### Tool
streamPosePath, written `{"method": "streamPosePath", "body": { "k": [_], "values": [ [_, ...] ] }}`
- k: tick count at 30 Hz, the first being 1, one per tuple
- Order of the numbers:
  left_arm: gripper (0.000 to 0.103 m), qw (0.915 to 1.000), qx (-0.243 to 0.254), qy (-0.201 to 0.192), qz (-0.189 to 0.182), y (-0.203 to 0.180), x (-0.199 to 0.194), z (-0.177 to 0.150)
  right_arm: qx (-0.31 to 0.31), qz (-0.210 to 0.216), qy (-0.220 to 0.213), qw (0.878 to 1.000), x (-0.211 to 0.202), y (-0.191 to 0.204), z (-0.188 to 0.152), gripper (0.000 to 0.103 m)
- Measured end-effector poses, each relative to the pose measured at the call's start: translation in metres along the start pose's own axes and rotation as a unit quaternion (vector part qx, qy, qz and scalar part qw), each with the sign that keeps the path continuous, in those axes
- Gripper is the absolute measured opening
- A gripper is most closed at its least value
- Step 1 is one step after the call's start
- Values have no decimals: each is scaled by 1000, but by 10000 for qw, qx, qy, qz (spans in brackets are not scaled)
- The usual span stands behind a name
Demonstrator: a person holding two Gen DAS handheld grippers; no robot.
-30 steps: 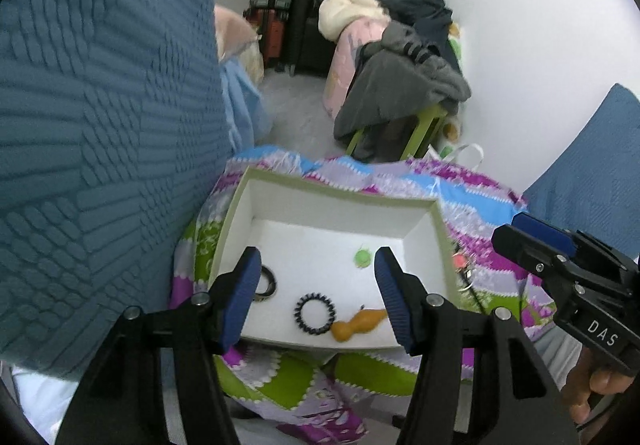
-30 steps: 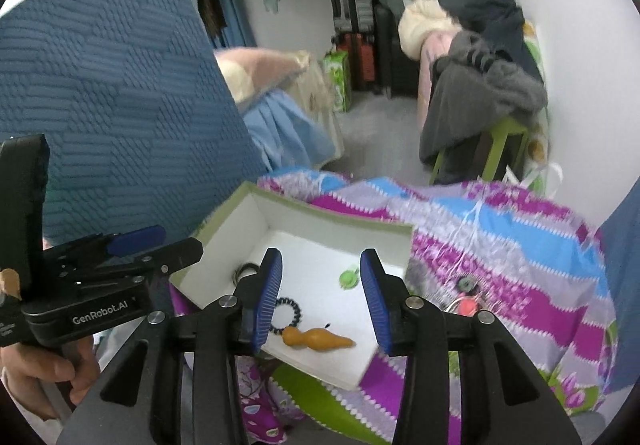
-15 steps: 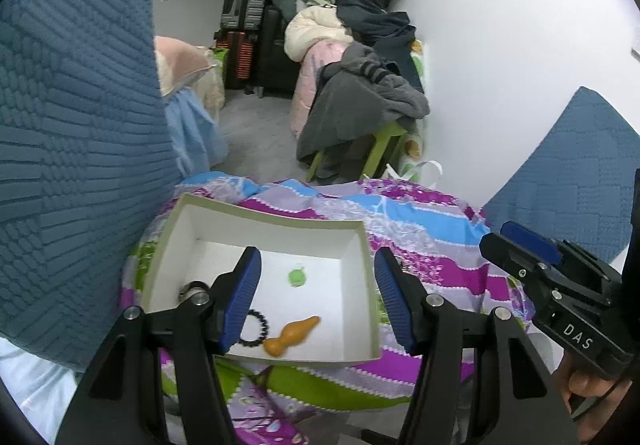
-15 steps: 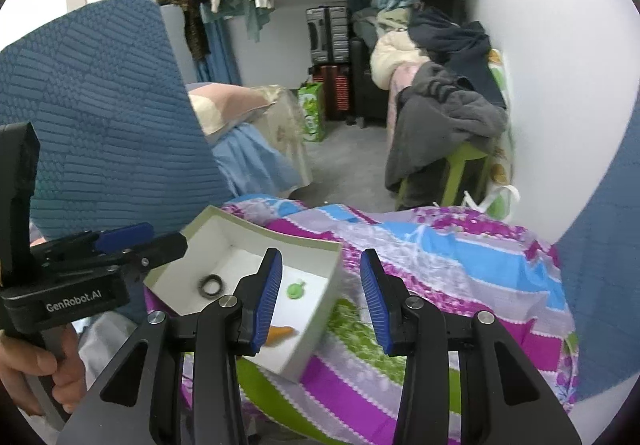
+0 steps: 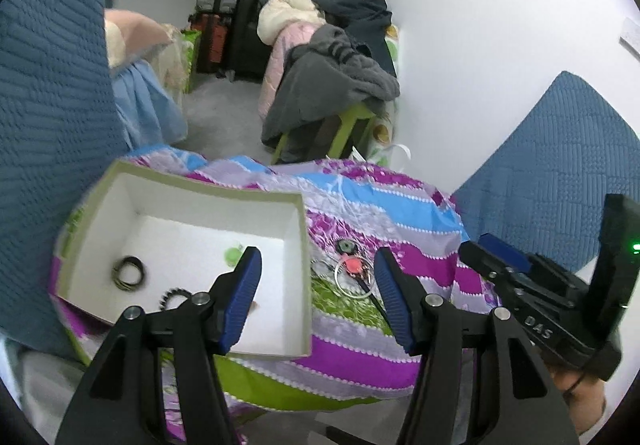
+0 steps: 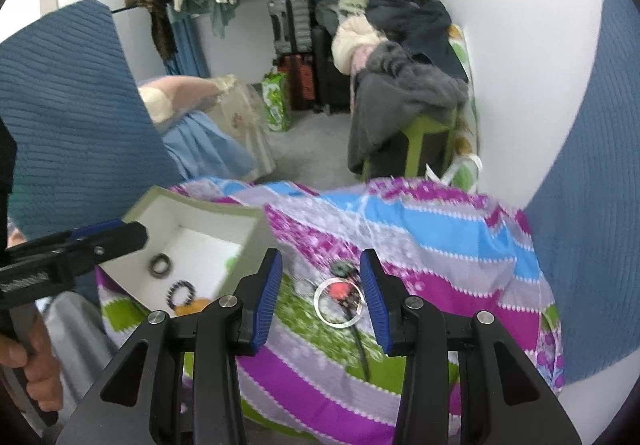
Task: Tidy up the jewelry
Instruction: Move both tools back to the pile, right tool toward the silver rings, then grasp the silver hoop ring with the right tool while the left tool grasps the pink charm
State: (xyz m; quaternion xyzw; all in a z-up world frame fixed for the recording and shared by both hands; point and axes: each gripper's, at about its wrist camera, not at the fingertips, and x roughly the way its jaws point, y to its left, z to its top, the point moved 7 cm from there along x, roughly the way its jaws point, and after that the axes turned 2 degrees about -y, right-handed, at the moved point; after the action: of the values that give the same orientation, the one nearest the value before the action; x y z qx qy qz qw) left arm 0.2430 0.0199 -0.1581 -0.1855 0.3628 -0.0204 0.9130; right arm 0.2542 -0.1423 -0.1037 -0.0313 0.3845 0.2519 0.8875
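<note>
Both tongs empty, jaws apart: R tongs [image 6: 320,295] narrowish, framing ring pile [image 6: 339,299] on cloth [image 6: 420,245]; L tongs [image 5: 316,291] wider, beside box [image 5: 180,245]. Risk: thin hoop slips from pads, or cord tangle drags extra pieces w/ it

1. The box [image 5: 302,245] is seen to be of matt card, white inside and olive on its rim.
2. The striped sheet [image 5: 360,349] under it is of printed woven cloth, creased.
3. The ribbed pads [image 6: 268,301] on the jaws appear as blue matt rubber or plastic; the frames behind them are of black matt plastic with bright metal screws.
4. The ring [image 6: 339,321] on the sheet looks like thin shiny metal.
5. The blue panels [image 5: 52,85] are of quilted, textured cloth.
</note>
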Motion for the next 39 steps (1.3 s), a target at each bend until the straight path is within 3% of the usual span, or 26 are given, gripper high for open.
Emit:
{"method": "streamPosePath", "body": {
  "k": [10,19,23,26,29,39],
  "values": [
    [30,9986,176,460,-197,-25,44,-35,177,426,771,9960,87,-34,-55,27],
    [28,9972,217,679,-223,-42,69,-44,350,669,1328,9883,149,-50,-81,20],
    [28,9968,167,755,-218,-45,79,-44,322,574,1450,9872,160,-52,-87,19],
    [28,9965,150,794,-216,-47,87,-45,450,676,1547,9846,166,-53,-92,9],
    [28,9959,130,869,-211,-51,96,-46,371,591,1418,9874,159,-55,-88,5],
    [28,9927,-56,1195,-184,-59,139,-55,653,708,1177,9884,127,-79,-88,5]
  ]
}}
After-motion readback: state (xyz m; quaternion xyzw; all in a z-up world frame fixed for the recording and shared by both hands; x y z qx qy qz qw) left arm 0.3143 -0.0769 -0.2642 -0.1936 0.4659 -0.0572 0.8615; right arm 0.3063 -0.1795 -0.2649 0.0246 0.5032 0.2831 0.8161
